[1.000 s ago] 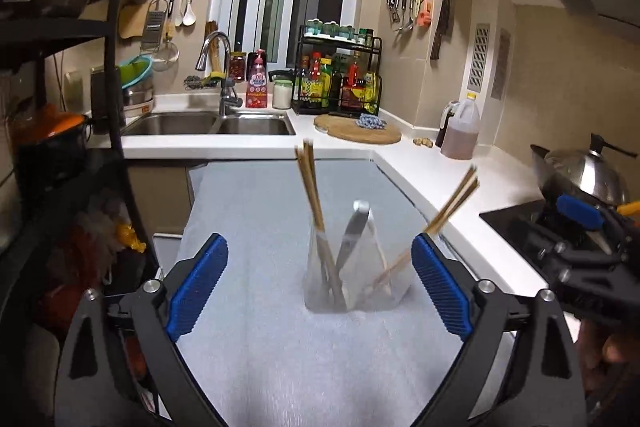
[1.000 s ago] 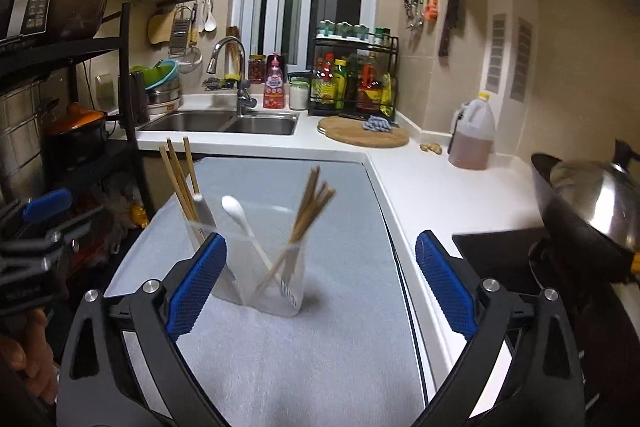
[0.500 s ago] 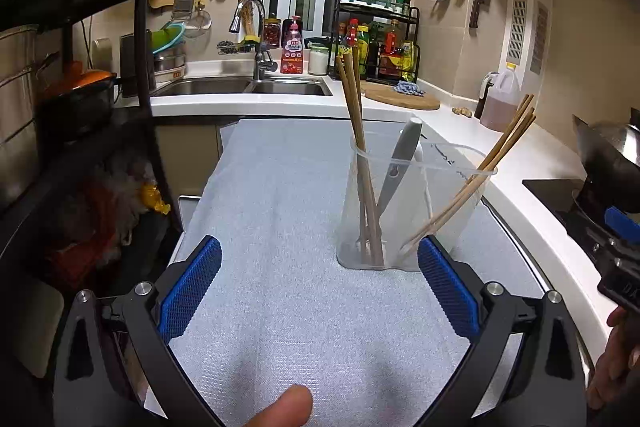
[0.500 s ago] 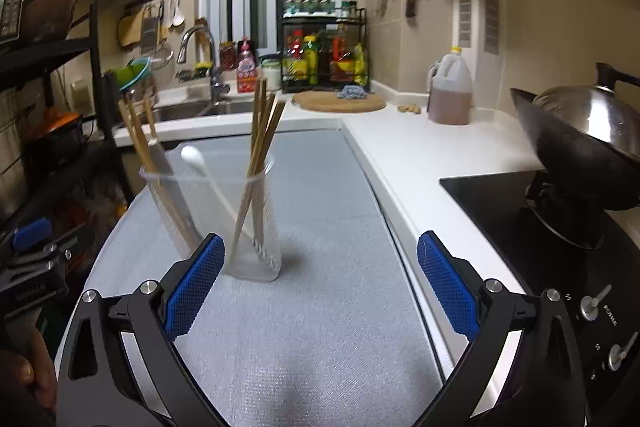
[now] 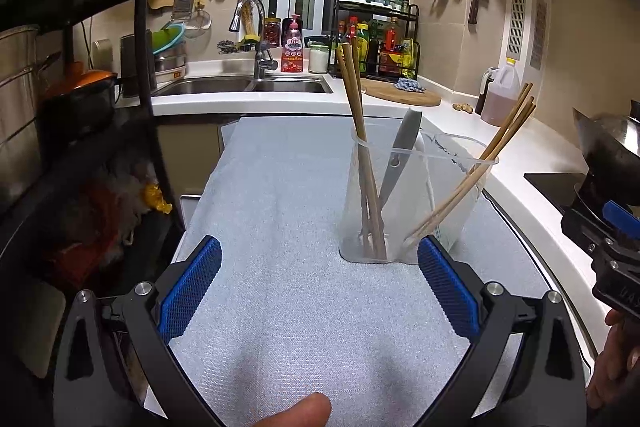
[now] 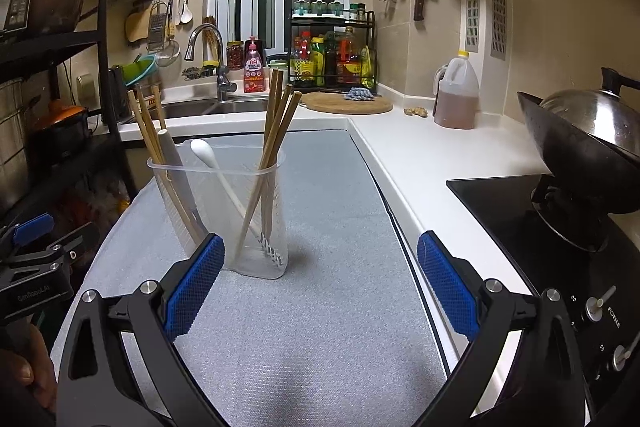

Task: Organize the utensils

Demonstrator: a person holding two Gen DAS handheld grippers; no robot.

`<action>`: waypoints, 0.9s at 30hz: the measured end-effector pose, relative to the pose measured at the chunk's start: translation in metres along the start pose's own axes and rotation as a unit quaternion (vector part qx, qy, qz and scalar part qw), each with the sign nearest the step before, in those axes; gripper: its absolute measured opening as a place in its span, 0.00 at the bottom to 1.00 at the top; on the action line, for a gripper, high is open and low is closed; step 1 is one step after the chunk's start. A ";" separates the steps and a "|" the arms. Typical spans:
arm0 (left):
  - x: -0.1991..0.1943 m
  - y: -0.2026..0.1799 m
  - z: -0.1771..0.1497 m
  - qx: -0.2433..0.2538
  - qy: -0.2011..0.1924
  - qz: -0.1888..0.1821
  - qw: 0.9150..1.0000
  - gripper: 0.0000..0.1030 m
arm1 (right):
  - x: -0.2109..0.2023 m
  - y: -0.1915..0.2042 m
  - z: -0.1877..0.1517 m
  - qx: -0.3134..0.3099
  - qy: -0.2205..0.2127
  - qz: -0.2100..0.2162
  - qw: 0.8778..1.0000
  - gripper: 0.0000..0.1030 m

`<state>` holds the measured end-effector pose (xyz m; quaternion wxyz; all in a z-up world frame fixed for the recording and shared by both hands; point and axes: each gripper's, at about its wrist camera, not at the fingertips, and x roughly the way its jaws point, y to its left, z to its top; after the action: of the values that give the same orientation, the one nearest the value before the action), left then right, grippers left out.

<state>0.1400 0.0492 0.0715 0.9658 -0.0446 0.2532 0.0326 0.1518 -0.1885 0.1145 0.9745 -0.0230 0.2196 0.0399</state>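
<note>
Clear utensil holder (image 6: pixel 224 211) standing on the grey mat (image 6: pixel 320 327) at eleven o'clock of the spread, empty right gripper (image 6: pixel 318 283) and one o'clock of the likewise spread left gripper (image 5: pixel 318 287), already holding chopsticks (image 6: pixel 274 131), a knife (image 5: pixel 400 155) and apparently a white spoon (image 6: pixel 208 155); no loose utensils visible.

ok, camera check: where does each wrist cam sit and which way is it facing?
Left wrist: on the left gripper, low over the grey mat, facing the sink wall; clear holder ahead-right. Own open fingers and a fingertip show; right gripper at right edge.
Right wrist: on the right gripper, same heading; holder ahead-left, wok at right. Own open fingers show; left gripper at left edge.
Shared: holder, chopsticks, mat, sink.
</note>
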 end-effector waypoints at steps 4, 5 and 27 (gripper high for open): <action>0.000 -0.001 -0.001 0.002 -0.001 -0.001 1.000 0.93 | 0.000 0.000 0.000 -0.002 0.000 0.000 1.000 0.93; -0.001 -0.002 -0.002 0.003 -0.002 -0.001 1.000 0.93 | 0.000 0.000 0.000 -0.001 0.000 0.000 1.000 0.93; -0.001 -0.008 -0.003 0.009 -0.004 -0.002 1.000 0.93 | -0.002 0.002 -0.001 -0.005 -0.002 0.002 1.000 0.93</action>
<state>0.1384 0.0413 0.0696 0.9674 -0.0358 0.2491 0.0284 0.1500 -0.1862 0.1146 0.9747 -0.0277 0.2173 0.0433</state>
